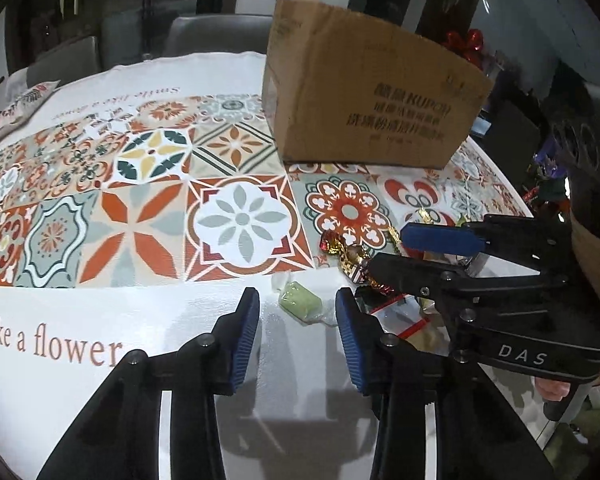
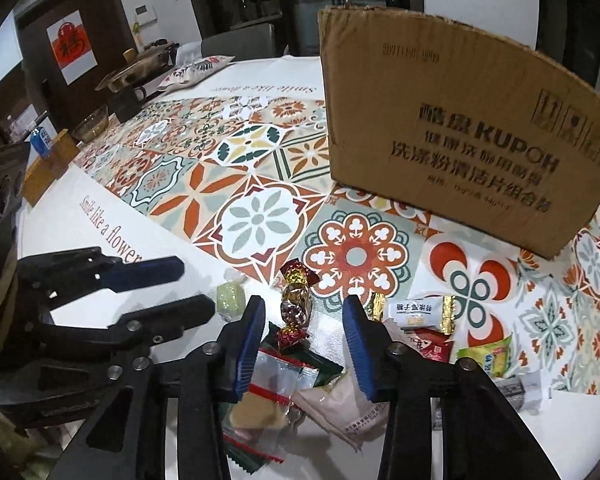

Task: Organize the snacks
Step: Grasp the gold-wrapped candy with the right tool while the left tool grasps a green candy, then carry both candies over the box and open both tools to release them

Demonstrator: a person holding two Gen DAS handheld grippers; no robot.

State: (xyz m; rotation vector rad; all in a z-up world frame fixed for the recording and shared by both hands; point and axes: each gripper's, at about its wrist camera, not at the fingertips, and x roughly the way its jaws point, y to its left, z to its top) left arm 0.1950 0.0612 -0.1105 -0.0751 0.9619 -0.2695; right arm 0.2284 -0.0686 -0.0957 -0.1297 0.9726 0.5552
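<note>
Patterned tablecloth point(image 2: 260, 184) covered the table. Cardboard box point(image 2: 452, 128) stood at its far side. Snack pile point(image 2: 420, 332) lay near the box. Right gripper point(image 2: 304, 344) hung open above a foil candy point(image 2: 296, 300). Left gripper point(image 1: 298, 336) was open, green candy point(image 1: 300, 300) between its fingertips, untouched.

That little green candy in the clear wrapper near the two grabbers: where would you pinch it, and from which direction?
Probably across its plump green middle, coming down from above. The green candy lies flat on the tablecloth, with thin twisted wrapper ends that would likely slip. The left hand-held gripper stands open just before it, so the firm body fits between the pads.
</note>
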